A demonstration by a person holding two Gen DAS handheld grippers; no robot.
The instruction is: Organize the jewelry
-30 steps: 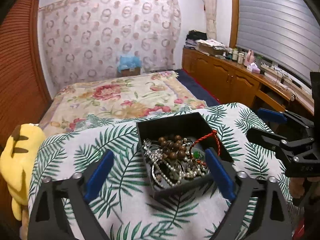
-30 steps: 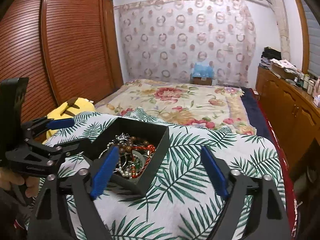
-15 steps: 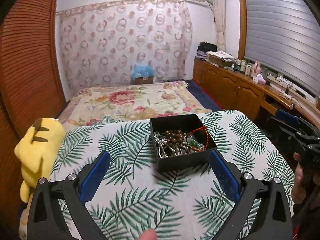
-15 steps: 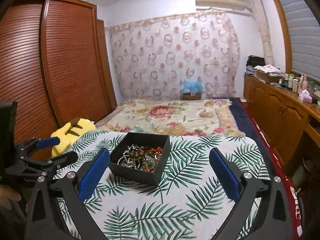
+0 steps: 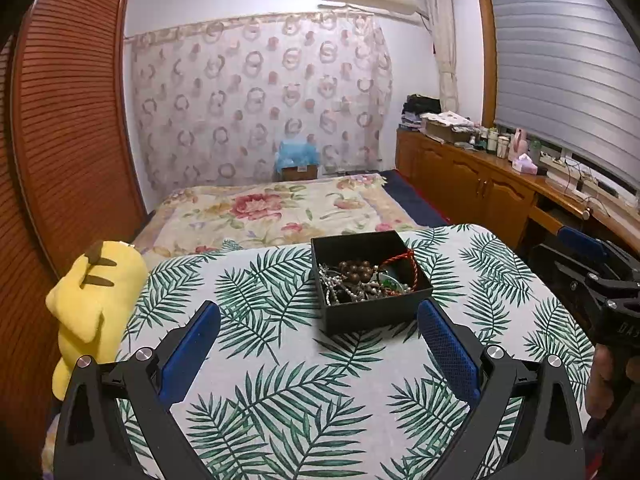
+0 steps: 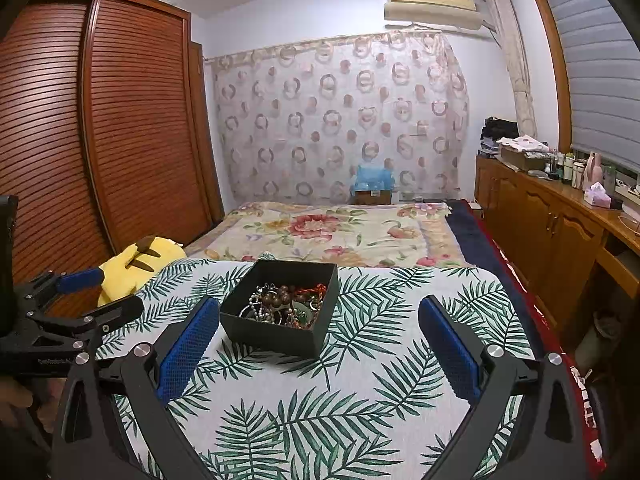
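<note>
A black open box stands on the palm-leaf tablecloth. It holds tangled jewelry: brown wooden beads, pearl strands, a red cord, a green stone. The box also shows in the right wrist view, with the jewelry inside. My left gripper is open and empty, held back from the box's near side. My right gripper is open and empty, back from the box and to its right. Each gripper shows at the edge of the other's view: the right one, the left one.
A yellow plush toy lies at the table's left edge. A bed with a floral cover lies beyond the table. A wooden wardrobe stands left. A wooden counter with bottles runs along the right wall.
Both grippers have pulled back and risen from the box, which now looks smaller and farther. Both stay open and empty. The box has not moved.
</note>
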